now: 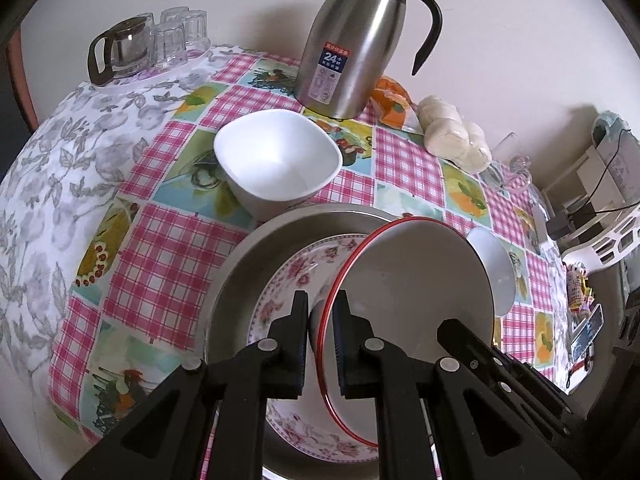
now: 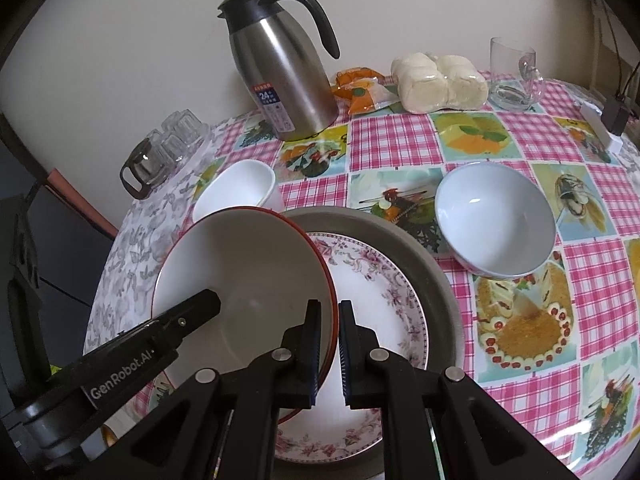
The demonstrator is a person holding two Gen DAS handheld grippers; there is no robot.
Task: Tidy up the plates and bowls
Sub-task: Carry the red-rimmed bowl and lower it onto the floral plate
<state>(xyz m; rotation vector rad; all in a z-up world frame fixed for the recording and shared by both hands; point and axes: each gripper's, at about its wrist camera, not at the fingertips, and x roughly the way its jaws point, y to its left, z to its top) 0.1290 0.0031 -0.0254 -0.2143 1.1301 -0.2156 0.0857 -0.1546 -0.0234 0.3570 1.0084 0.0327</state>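
Note:
A red-rimmed white bowl [image 1: 416, 268] [image 2: 244, 268] is held over a floral plate [image 1: 288, 280] [image 2: 376, 292] that lies in a grey metal dish [image 1: 244, 256] [image 2: 436, 280]. My left gripper [image 1: 322, 312] is shut on the bowl's left rim. My right gripper [image 2: 329, 320] is shut on its right rim. A white squarish bowl [image 1: 280, 160] [image 2: 240, 190] stands beyond the dish. A pale round bowl [image 2: 496, 216] [image 1: 494, 264] stands to the right.
A steel thermos jug [image 1: 356, 40] [image 2: 280, 76] stands at the back. Wrapped buns [image 2: 440, 76], an orange packet [image 2: 360, 92] and a glass mug [image 2: 514, 76] lie behind. A glass pot and tumblers [image 1: 152, 44] sit at the far left.

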